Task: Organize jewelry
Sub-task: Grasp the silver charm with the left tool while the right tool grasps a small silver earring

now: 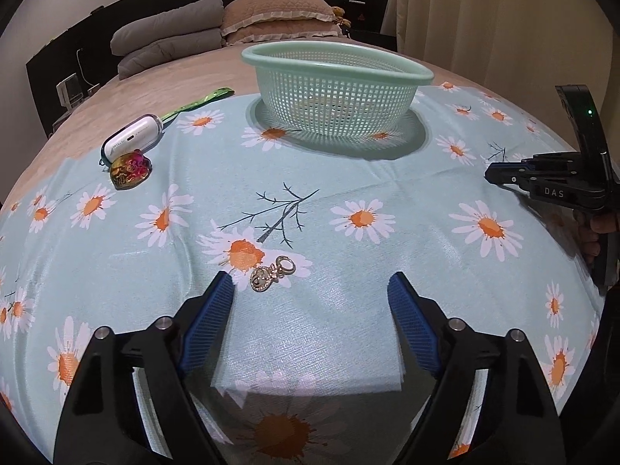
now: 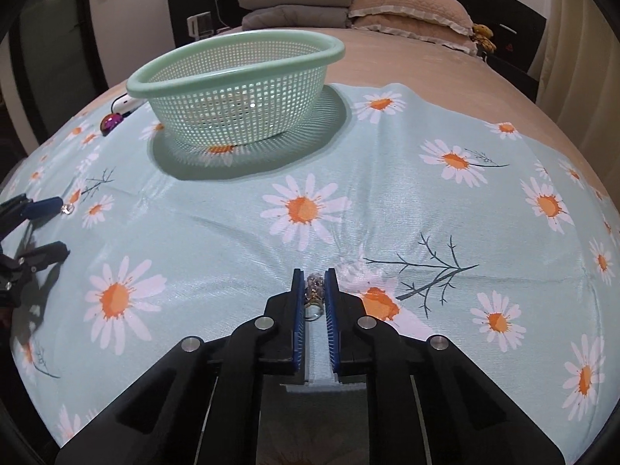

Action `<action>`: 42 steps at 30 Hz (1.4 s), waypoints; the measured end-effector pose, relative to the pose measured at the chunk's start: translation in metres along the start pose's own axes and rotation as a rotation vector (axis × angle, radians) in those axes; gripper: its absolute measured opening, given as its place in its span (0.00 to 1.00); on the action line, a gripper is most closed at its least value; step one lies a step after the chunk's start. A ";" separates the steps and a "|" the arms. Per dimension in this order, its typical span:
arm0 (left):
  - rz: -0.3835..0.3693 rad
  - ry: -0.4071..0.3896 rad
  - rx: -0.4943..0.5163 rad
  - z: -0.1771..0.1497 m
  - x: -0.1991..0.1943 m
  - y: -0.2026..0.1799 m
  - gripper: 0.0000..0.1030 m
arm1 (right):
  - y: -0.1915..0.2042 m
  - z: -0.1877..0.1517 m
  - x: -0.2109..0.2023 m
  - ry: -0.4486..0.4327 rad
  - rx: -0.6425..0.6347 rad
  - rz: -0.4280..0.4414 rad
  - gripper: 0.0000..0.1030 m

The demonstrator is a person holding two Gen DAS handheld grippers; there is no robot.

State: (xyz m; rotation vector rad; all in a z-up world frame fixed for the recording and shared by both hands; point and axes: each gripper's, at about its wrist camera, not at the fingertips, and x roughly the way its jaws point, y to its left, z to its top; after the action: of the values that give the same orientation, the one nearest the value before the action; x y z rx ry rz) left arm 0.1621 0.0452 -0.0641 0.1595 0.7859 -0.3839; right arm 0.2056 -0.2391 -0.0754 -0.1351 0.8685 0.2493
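A gold charm (image 1: 271, 273) with a ring lies on the daisy cloth just ahead of my left gripper (image 1: 310, 286), near its left finger. The left gripper is open and empty. My right gripper (image 2: 314, 277) is shut on a small jewelled trinket (image 2: 314, 290), low over the cloth. The right gripper also shows at the right edge of the left wrist view (image 1: 500, 176). A green mesh basket (image 1: 337, 62) stands on the cloth further back; it also shows in the right wrist view (image 2: 236, 58). A shiny heart-shaped piece (image 1: 130, 172) lies far left.
A white case (image 1: 131, 137) and a green strap (image 1: 201, 102) lie at the cloth's far left. Pillows (image 1: 279, 15) and folded grey bedding (image 1: 170, 38) sit at the head of the bed. A curtain (image 1: 503, 11) hangs at the right.
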 end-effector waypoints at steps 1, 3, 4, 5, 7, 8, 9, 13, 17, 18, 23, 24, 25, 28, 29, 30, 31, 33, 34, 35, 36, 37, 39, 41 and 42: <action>-0.010 -0.002 0.013 0.000 -0.001 -0.001 0.62 | 0.001 -0.001 0.000 0.000 -0.007 -0.005 0.10; -0.030 -0.003 0.041 -0.001 -0.001 -0.003 0.55 | 0.002 0.000 0.000 0.001 -0.005 -0.003 0.10; -0.048 -0.003 0.035 -0.002 0.000 -0.002 0.51 | 0.001 0.001 0.000 0.003 -0.001 0.001 0.10; -0.056 -0.001 0.021 -0.001 -0.001 0.000 0.43 | -0.001 0.001 0.000 0.006 0.003 0.007 0.10; -0.071 0.006 -0.011 0.000 -0.001 0.007 0.09 | -0.003 0.002 0.000 0.009 0.012 0.016 0.10; -0.087 0.017 -0.032 0.001 0.000 0.010 0.04 | -0.002 0.003 0.001 0.011 0.013 0.017 0.10; -0.100 0.021 -0.042 0.001 0.001 0.013 0.04 | -0.002 0.003 0.001 0.014 0.012 0.017 0.10; -0.091 0.035 -0.023 0.003 0.002 0.010 0.03 | -0.003 0.004 0.001 0.029 0.005 0.027 0.10; -0.085 0.033 -0.025 0.006 0.001 0.010 0.04 | -0.002 0.003 0.001 0.025 -0.007 0.018 0.10; -0.080 0.031 -0.018 0.005 0.001 0.009 0.04 | -0.001 0.003 0.001 0.026 -0.008 0.019 0.10; -0.113 0.026 -0.026 0.008 0.002 0.008 0.52 | -0.001 0.004 0.003 0.032 -0.015 0.018 0.10; -0.153 0.029 -0.034 0.009 0.003 0.006 0.61 | 0.000 0.004 0.003 0.034 -0.017 0.017 0.10; -0.142 0.032 -0.022 0.011 0.005 0.001 0.65 | 0.000 0.004 0.004 0.035 -0.020 0.017 0.10; -0.065 0.043 0.069 0.014 0.013 -0.015 0.65 | 0.000 0.005 0.005 0.036 -0.023 0.018 0.10; -0.072 0.047 0.049 0.016 0.015 -0.014 0.64 | 0.001 0.005 0.005 0.036 -0.024 0.017 0.10; -0.081 0.050 0.023 0.019 0.016 -0.011 0.62 | 0.001 0.005 0.005 0.036 -0.026 0.015 0.10; -0.080 0.049 0.008 0.021 0.017 -0.007 0.49 | 0.002 0.006 0.006 0.035 -0.028 0.013 0.10; -0.072 0.050 -0.031 0.023 0.020 0.000 0.09 | 0.003 0.006 0.006 0.034 -0.030 0.010 0.10; -0.084 0.060 -0.058 0.023 0.021 0.004 0.10 | 0.003 0.006 0.006 0.035 -0.031 0.009 0.10; -0.093 0.062 -0.065 0.023 0.021 0.006 0.10 | 0.004 0.006 0.006 0.034 -0.033 0.006 0.10; -0.090 0.061 -0.056 0.023 0.020 0.005 0.10 | 0.004 0.006 0.006 0.032 -0.034 0.004 0.10; -0.080 0.062 -0.047 0.022 0.020 0.003 0.10 | 0.003 0.006 0.005 0.031 -0.031 0.004 0.10; -0.070 0.066 -0.042 0.022 0.016 0.002 0.10 | 0.002 0.008 0.003 0.037 -0.024 0.013 0.10; -0.073 0.077 -0.048 0.023 0.013 0.004 0.10 | -0.001 0.011 0.000 0.060 -0.014 0.056 0.10; -0.072 0.089 -0.042 0.023 0.011 0.004 0.10 | -0.001 0.012 -0.003 0.067 -0.016 0.074 0.10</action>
State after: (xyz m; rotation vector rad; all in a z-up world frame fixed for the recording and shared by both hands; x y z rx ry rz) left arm 0.1857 0.0390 -0.0561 0.1098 0.8884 -0.4308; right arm 0.2133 -0.2375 -0.0655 -0.1266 0.9392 0.3220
